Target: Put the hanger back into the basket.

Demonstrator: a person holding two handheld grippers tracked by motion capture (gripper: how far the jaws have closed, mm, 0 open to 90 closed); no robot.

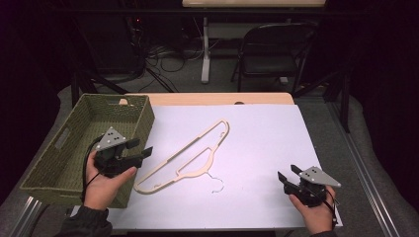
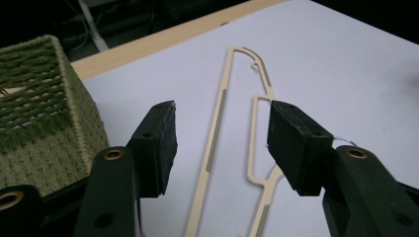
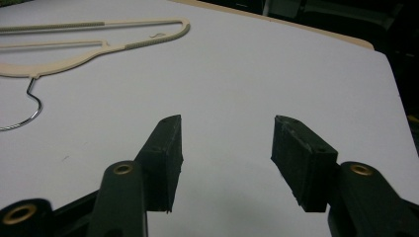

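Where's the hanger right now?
The hanger lies flat on the white sheet mid-table in the high view, running diagonally, just right of the green basket. Its wire hook points toward the person, and the left gripper is nearest.

Left gripper view: hanger [image 2: 217, 128] runs off the bottom edge, and the right finger [image 2: 296, 143] covers its neck and most of the wire hook. Basket [image 2: 44, 113] cut by the left edge. Right gripper view: hanger's left end cropped. High view: basket's near corner hidden behind left gripper [image 1: 141, 149]; clutter under the far table too dark to identify.
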